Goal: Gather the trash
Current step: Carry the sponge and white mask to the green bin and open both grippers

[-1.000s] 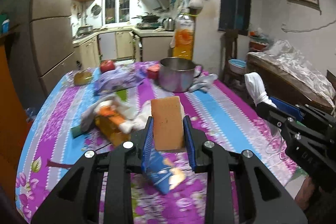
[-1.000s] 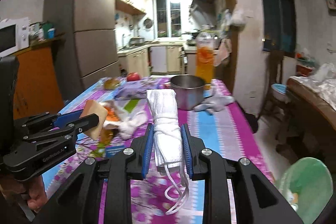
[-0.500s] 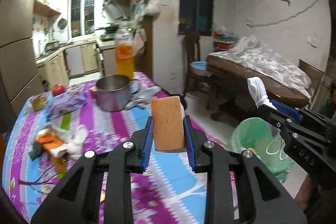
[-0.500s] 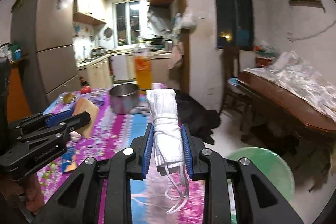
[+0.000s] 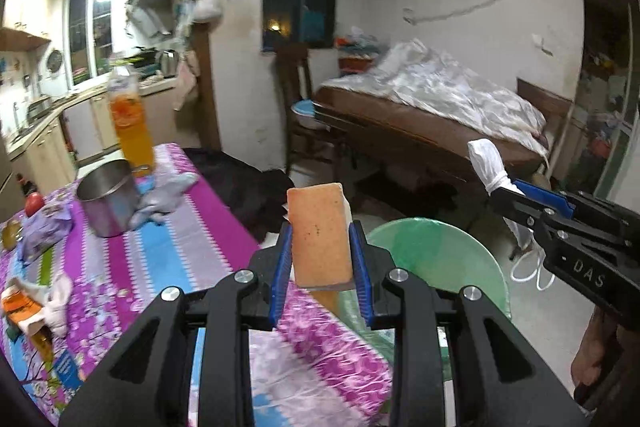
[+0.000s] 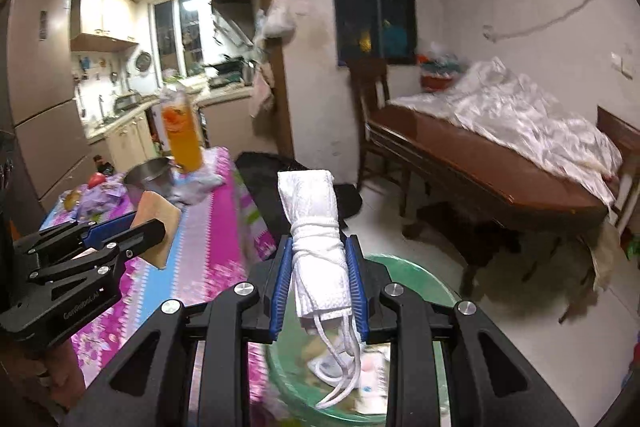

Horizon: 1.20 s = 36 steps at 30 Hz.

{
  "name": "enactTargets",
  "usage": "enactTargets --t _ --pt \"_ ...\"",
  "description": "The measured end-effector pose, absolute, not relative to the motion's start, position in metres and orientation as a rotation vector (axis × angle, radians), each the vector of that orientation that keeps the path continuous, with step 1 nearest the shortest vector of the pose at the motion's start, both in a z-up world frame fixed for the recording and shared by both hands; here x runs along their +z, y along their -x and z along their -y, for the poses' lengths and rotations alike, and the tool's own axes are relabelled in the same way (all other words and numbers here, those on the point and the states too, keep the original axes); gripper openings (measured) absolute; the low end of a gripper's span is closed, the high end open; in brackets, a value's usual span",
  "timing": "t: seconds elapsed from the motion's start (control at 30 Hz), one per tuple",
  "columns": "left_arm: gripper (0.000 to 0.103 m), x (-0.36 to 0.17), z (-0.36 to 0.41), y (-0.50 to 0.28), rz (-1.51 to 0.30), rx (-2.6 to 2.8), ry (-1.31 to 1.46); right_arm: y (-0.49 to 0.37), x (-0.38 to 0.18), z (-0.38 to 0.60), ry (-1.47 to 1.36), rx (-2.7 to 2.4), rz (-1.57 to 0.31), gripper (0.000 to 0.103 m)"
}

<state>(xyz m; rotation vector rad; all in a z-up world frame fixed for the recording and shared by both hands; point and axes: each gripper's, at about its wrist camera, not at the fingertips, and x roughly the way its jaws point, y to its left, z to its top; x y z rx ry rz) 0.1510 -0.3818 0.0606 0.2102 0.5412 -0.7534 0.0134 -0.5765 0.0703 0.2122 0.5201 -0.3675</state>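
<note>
My left gripper (image 5: 320,267) is shut on an orange sponge (image 5: 320,235), held upright above the table's right edge; it also shows in the right wrist view (image 6: 158,223). My right gripper (image 6: 318,287) is shut on a rolled white face mask (image 6: 314,227) with loose ear loops, held over a green bin (image 6: 424,283) on the floor. The bin (image 5: 436,255) holds some trash. In the left wrist view the right gripper (image 5: 504,191) and mask (image 5: 486,163) are at the right.
The table with the purple flowered cloth (image 5: 192,247) carries a steel pot (image 5: 106,201), an orange drink bottle (image 5: 130,123), wrappers and tissues (image 5: 36,311). A bed (image 6: 500,147), a wooden chair (image 6: 372,115) and a dark bag (image 6: 264,179) stand beyond the bin.
Both grippers have swung right, away from the table middle towards the green bin. The right gripper now hangs over the bin. Both still hold their items.
</note>
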Motion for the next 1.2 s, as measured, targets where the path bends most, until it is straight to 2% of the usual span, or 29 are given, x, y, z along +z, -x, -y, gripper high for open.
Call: enactTargets --t 0.37,0.67,1.2 --pt "0.027 0.017 0.462 -0.164 -0.714 -0.835 -0.279 -0.033 0.006 0.663 -0.328 -0.395 -0.745 0.028" --pt "0.027 -0.015 0.487 -0.173 -0.831 -0.829 -0.323 -0.054 -0.035 0.687 -0.343 -0.403 -0.875 0.028" --pt "0.027 -0.038 0.499 -0.188 -0.912 -0.784 -0.376 -0.071 -0.046 0.696 -0.318 -0.380 -0.951 0.028"
